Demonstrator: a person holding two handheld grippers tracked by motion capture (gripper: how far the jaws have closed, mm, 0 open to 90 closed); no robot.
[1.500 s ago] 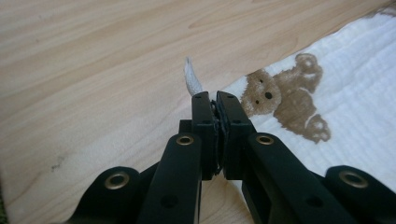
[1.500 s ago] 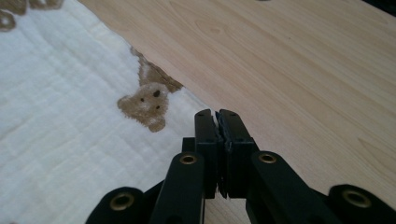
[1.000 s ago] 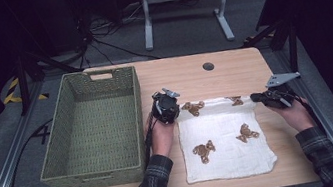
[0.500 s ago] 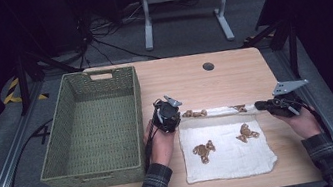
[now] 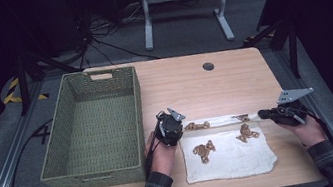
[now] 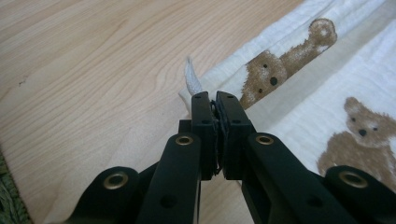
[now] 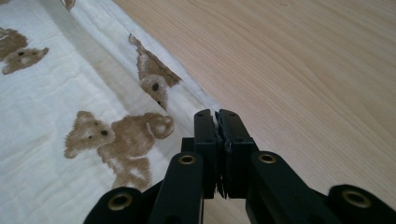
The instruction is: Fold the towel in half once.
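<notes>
A white cloth (image 5: 230,157) printed with brown teddy bears lies on the near right part of the wooden table (image 5: 194,89). Its far edge is lifted into a taut strip between the two grippers and folded over the rest. My left gripper (image 5: 178,125) is shut on the cloth's far left corner, and a tip of fabric (image 6: 191,81) pokes out past the jaws of the left gripper (image 6: 214,98). At the far right corner my right gripper (image 5: 264,114) is shut on the cloth (image 7: 46,93), with the right gripper's jaws (image 7: 216,114) pressed together at the hem.
A large green woven basket (image 5: 94,178) stands empty on the table's left half, close beside the left hand. A round cable hole (image 5: 208,66) sits near the table's far edge. Bare wood lies beyond the cloth.
Both grippers have drawn back toward the person with the cloth's far edge, folding it over the rest. The right gripper also moved slightly outward.
</notes>
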